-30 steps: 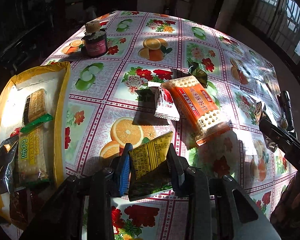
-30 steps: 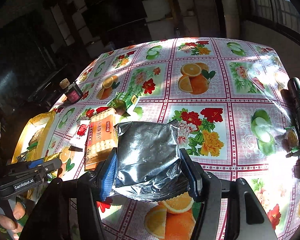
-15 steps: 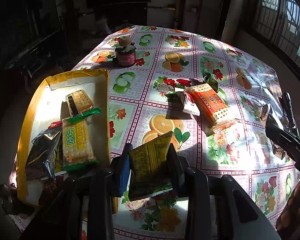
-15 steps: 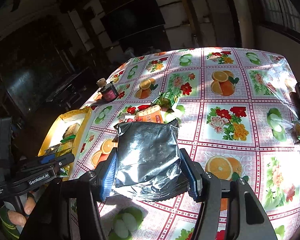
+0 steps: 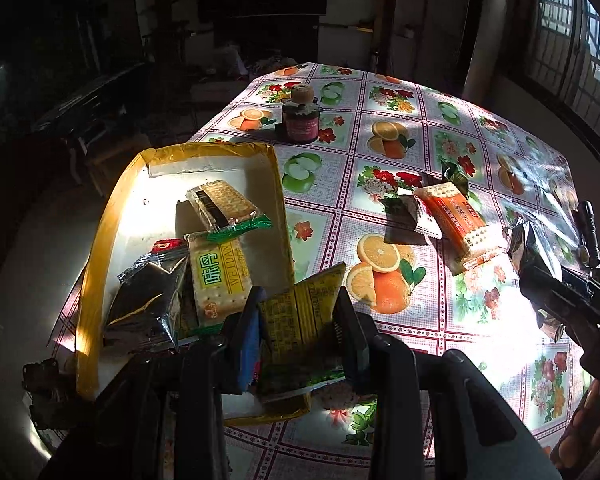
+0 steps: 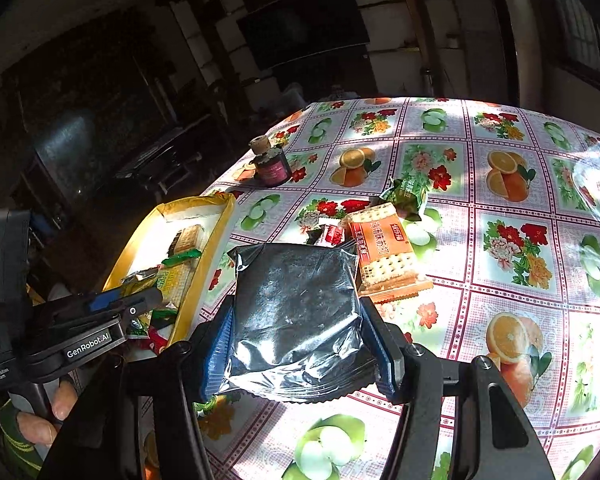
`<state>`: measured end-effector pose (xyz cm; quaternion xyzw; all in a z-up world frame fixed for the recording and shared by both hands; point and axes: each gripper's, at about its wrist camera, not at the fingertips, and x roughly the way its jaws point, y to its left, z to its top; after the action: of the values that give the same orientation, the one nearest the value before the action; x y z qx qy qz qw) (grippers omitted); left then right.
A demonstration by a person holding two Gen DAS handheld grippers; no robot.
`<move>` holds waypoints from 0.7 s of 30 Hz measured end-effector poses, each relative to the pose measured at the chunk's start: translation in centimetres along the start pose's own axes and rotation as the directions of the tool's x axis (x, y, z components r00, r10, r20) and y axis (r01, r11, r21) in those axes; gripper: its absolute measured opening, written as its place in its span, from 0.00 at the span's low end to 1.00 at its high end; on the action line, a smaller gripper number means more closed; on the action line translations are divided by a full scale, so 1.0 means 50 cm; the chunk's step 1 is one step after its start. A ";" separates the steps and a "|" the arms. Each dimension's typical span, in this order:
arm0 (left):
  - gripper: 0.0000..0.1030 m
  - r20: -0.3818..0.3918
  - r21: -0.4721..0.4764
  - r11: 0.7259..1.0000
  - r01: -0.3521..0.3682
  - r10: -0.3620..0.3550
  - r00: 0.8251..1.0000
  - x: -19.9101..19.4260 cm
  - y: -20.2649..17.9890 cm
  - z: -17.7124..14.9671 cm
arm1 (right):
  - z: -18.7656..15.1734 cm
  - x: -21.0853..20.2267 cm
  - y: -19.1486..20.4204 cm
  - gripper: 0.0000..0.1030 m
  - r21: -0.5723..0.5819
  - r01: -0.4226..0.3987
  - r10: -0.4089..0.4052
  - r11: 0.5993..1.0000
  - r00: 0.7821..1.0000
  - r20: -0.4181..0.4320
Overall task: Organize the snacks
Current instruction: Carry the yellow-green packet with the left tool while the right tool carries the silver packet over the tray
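Both tools loaded: left gripper [image 5: 298,320] clamps yellow packet [image 5: 296,316] over tray [image 5: 100,232]; right gripper [image 6: 296,336] grips silver pouch [image 6: 296,300]. Next: release packet below, tray left of right tool.

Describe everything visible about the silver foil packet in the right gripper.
The silver foil packet is a crinkled, shiny, roughly square pouch with crimped, serrated end seams. It looks sealed and puffy. The right gripper clamps it by its two sides, holding it clear of the tablecloth, beside the yellow-rimmed tray. Nothing else touches it.
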<state>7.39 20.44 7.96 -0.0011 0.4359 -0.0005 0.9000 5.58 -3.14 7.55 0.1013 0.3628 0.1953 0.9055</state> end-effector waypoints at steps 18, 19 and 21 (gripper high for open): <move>0.32 -0.009 -0.067 0.997 -0.042 0.042 0.999 0.017 0.106 0.010 | 0.025 0.080 0.121 0.61 -0.088 -0.082 0.078 0.993 0.996 -0.047; 0.32 -0.012 -0.070 0.997 -0.045 0.044 0.999 0.019 0.112 0.010 | 0.026 0.085 0.125 0.61 -0.088 -0.089 0.084 0.992 0.995 -0.050; 0.32 -0.021 -0.078 0.996 -0.049 0.047 0.999 0.026 0.128 0.015 | 0.028 0.099 0.134 0.61 -0.088 -0.103 0.098 0.991 0.993 -0.059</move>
<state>8.79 26.86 7.38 -0.0261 0.4441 0.0381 0.8948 7.97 4.98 7.67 0.0727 0.3726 0.2596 0.8880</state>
